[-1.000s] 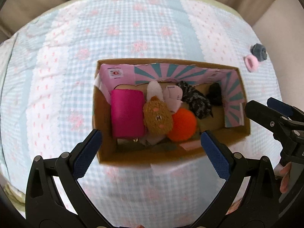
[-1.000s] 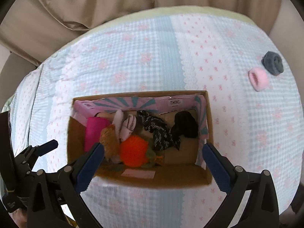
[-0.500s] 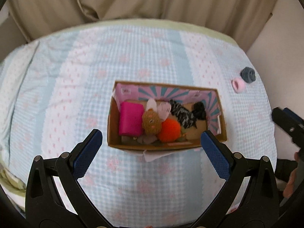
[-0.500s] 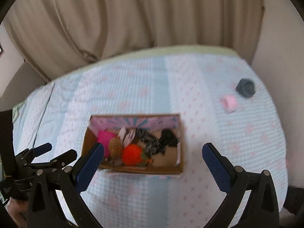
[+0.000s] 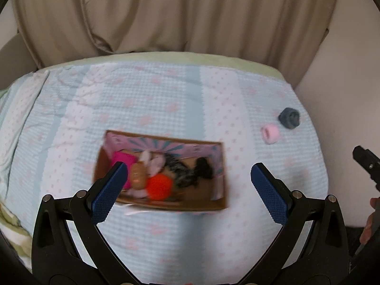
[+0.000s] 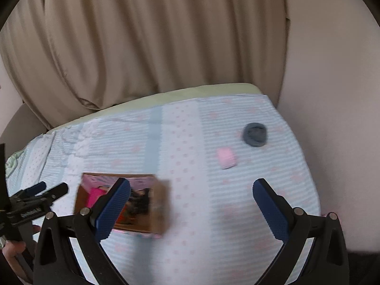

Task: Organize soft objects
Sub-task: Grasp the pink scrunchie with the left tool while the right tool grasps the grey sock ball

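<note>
A cardboard box [image 5: 220,166] [image 6: 161,204] sits on the bed. It holds a magenta pouch [image 5: 123,160], a brown plush [image 5: 139,175], an orange pompom [image 5: 159,186] and dark patterned soft items [image 5: 185,171]. A pink soft roll [image 5: 269,134] [image 6: 226,158] and a dark grey soft roll [image 5: 289,117] [image 6: 255,134] lie on the quilt to the far right. My left gripper [image 5: 186,187] is open and empty, raised above the box. My right gripper [image 6: 190,206] is open and empty, raised above the quilt right of the box.
The bed has a light blue and pink patterned quilt [image 5: 166,95]. Beige curtains [image 5: 178,11] hang behind it. A pale wall [image 6: 332,95] borders the right side of the bed. The right gripper's tip [image 5: 365,161] shows at the right edge of the left wrist view.
Both grippers have pulled back and up from the box, so the box looks much smaller. The right wrist view has swung rightward toward the two loose rolls.
</note>
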A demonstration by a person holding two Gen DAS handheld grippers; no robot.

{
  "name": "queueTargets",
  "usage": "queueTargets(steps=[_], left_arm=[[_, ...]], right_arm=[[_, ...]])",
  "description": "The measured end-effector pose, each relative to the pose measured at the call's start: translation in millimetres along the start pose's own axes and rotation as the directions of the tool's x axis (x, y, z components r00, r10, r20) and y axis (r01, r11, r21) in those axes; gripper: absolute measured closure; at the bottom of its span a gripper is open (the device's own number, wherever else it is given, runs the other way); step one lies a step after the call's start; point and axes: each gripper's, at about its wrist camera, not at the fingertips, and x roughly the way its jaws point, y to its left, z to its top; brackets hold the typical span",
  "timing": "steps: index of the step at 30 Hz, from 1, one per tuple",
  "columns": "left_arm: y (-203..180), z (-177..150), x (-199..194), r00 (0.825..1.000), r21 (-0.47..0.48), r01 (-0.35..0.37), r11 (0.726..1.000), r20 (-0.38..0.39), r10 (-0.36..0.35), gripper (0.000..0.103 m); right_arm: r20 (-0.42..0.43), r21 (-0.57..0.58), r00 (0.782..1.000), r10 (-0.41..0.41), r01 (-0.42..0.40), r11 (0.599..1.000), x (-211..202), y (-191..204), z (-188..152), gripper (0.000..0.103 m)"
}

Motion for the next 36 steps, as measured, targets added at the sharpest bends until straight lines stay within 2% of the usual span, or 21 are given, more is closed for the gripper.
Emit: queueTargets(steps=[4, 8, 15, 20, 25, 30, 33, 36], left_arm=[[-55.1, 4.4, 9.9, 1.000, -0.008, -0.005, 1.000, 0.021, 0.005, 0.000], [-111.8, 7.1, 40.1, 1.000, -0.007, -0.002, 1.000, -0.004, 0.002, 0.000], [-187.2, 7.7, 119.0, 0.998, 0.022, 0.020, 1.000, -0.067, -0.018, 0.000], [-227.3, 6.9, 182.8, 0.995, 0.066, 0.049, 0.997, -0.092, -0.042, 0.000], [-257.2, 6.5, 253.9, 0.992, 0.090, 0.085, 0.992, -0.100, -0.075, 0.000], [-275.2, -2.4, 321.9, 0.993, 0.075, 0.091, 0.993, -0.086, -0.085, 0.002], [-281.1, -7.1, 348.9, 0.994, 0.076, 0.090, 0.993, -0.076, -0.084, 0.004], [-281.8, -10.9, 371.1, 0.993, 0.064, 0.097, 0.993, -0.071, -0.093, 0.017]], right_arm=[[0.008, -0.012, 1.000, 0.000, 0.000, 1.000, 10.0, -52.9, 15.1, 0.000], [0.002, -0.023, 1.000, -0.007, 0.007, 1.000, 30.8, -97.8, 31.9, 0.000], [-0.045, -0.028, 0.999, 0.006, -0.007, 1.000, 108.7, -151.9, 48.6, 0.000], [-0.049, -0.064, 0.999, 0.006, -0.009, 0.998, 167.1, -171.2, 54.4, 0.000], [-0.115, -0.094, 0.993, 0.024, -0.035, 0.995, 239.6, -180.5, 58.4, 0.000], [-0.115, -0.086, 0.993, 0.032, -0.042, 0.995, 307.4, -191.0, 49.1, 0.001], [-0.103, -0.068, 0.994, 0.027, -0.034, 0.997, 337.3, -197.1, 42.5, 0.001], [-0.089, -0.040, 0.996, 0.018, -0.021, 0.999, 358.6, -203.8, 40.6, 0.001]])
